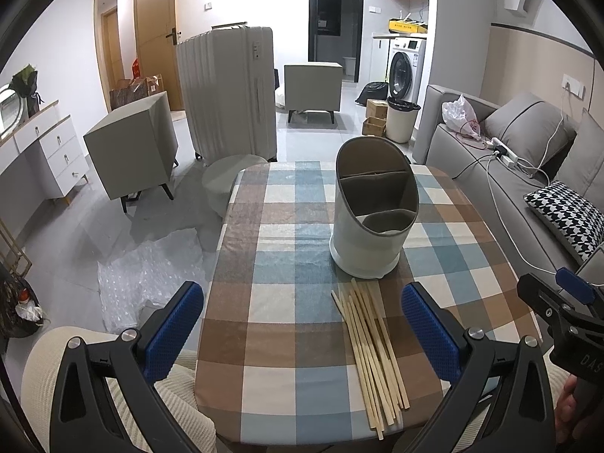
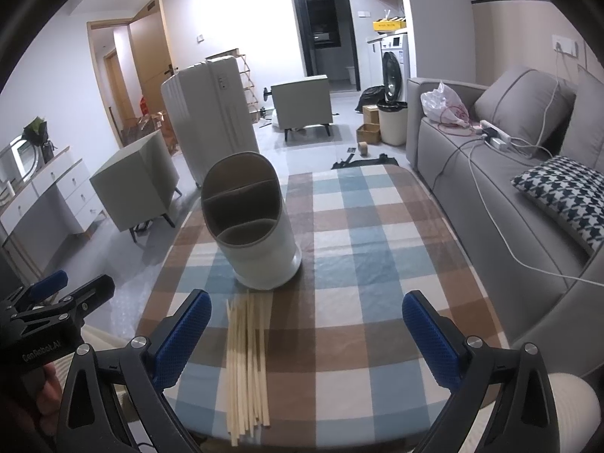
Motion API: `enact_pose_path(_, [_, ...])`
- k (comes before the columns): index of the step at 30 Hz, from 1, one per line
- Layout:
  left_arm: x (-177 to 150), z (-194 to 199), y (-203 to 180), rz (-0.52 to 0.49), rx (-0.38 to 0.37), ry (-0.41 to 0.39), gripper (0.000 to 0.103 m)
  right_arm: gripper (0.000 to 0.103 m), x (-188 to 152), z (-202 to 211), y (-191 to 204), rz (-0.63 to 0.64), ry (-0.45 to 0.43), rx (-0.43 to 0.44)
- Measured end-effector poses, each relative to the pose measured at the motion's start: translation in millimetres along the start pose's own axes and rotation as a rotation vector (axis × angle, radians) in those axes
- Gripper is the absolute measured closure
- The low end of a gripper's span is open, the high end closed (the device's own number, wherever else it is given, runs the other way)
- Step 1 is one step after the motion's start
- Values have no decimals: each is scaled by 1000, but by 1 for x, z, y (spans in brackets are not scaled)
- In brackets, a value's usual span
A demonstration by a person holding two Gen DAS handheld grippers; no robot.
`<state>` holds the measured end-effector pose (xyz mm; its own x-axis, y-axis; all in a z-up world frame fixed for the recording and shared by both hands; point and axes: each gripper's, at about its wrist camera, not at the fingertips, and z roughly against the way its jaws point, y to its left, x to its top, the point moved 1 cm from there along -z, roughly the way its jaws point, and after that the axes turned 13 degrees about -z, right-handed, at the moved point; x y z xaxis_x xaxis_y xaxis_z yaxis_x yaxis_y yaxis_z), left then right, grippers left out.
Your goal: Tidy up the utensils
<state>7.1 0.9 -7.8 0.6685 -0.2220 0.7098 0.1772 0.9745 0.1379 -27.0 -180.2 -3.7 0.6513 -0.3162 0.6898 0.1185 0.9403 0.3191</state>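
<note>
Chopsticks (image 1: 372,355) all loose on the bench (image 1: 287,343), none yet in the holder (image 1: 372,211). Nothing sorted so far, by the look of it: all three holder compartments seen empty from both wrist views.

Left claw (image 1: 302,336) spread wide, blue pads well apart, gripping nothing. Hovering at the near edge of the bench, with the chopstick bundle just ahead and toward its right finger. Holder further ahead, beyond the far tips of the sticks, upright on the checked cloth.

Right claw (image 2: 305,339) likewise wide open and empty. Bundle lying ahead and toward its left finger (image 2: 181,339), the sticks roughly parallel, pointing away toward the holder, near ends reaching the bench edge, a few fanned out of line. Holder ahead and to the left, its base just beyond the far tips of the sticks; touching or not, cannot tell.

Whole task left, judging from this: picking the sticks up, singly or as a bunch, and standing them in a compartment. No other utensils visible on the bench. Thin, flat-lying sticks likely awkward to pinch cleanly off the cloth.
</note>
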Motion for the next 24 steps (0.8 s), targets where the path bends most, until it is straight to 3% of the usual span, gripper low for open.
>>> enact_pose_path(24, [-2, -9, -3, 10, -43, 30, 1, 1, -2, -4, 0, -10, 1, 21])
